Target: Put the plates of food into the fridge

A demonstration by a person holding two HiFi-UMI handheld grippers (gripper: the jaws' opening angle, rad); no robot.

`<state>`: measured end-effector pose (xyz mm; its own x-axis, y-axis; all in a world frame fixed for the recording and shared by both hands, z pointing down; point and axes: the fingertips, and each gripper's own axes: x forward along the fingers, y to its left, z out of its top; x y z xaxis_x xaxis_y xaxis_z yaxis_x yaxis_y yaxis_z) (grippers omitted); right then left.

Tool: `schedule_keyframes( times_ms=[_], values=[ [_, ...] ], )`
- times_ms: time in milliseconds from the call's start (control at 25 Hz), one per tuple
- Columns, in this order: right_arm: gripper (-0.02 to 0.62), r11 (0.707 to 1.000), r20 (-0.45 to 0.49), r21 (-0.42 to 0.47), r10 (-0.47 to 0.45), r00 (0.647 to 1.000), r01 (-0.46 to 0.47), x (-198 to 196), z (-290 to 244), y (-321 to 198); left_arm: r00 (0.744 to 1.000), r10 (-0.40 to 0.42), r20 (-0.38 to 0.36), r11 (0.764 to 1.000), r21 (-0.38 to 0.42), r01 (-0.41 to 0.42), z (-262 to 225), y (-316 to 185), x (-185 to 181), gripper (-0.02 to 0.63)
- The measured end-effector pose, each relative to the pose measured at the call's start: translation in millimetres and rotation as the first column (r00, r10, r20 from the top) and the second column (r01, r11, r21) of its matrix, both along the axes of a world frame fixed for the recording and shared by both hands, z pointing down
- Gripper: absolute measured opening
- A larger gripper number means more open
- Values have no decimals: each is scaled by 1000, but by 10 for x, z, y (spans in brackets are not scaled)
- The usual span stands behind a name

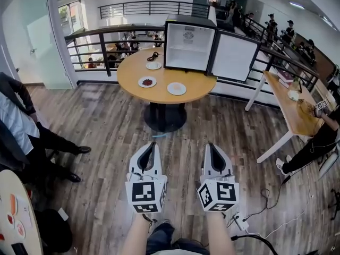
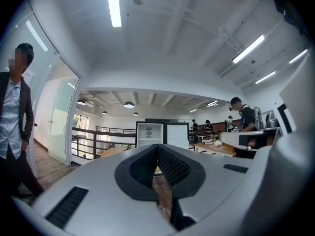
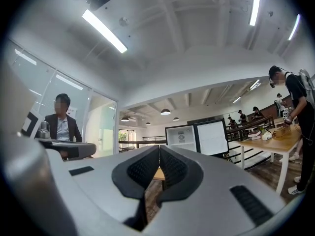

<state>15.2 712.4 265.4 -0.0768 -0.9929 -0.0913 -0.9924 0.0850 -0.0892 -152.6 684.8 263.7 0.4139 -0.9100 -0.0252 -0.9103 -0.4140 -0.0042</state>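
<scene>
Three plates of food lie on a round wooden table: one at the back, one at the left and one nearer the front. Behind them on the table stands a small fridge with its door swung open to the right and its white inside showing. My left gripper and right gripper are held side by side over the wood floor, well short of the table. Both are shut with nothing in them. The fridge shows far off in the left gripper view past the left gripper, and likewise the fridge past the right gripper.
A person in a dark suit stands at the left. A long wooden desk runs along the right, with a seated person by it. A railing runs behind the table. Cables and a power strip lie on the floor.
</scene>
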Motion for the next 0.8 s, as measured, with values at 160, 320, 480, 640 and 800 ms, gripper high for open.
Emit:
schedule_keyframes(
  times_ms=[160,320,480,640,800],
  values=[
    [12,1000,-1,-5,9,1000,-9,-19,13,-217,1000,3,-2,1000,0,-3,-1,-240,-40,8],
    [13,1000,-9,-6,18,1000,-18,-16,4,-359,1000,0,-10,1000,-3,0,6,-413,-72,8],
    [12,999,-10,-11,30,999,-30,45,19,-478,1000,7,-12,1000,-8,-7,29,-539,-25,8],
    [12,999,-12,-25,31,999,-32,102,79,-614,1000,17,-10,1000,-19,-17,79,-678,67,8],
    [13,999,-13,-28,27,1000,-27,197,86,-843,1000,13,-11,1000,-21,-13,87,-891,182,8]
  ],
)
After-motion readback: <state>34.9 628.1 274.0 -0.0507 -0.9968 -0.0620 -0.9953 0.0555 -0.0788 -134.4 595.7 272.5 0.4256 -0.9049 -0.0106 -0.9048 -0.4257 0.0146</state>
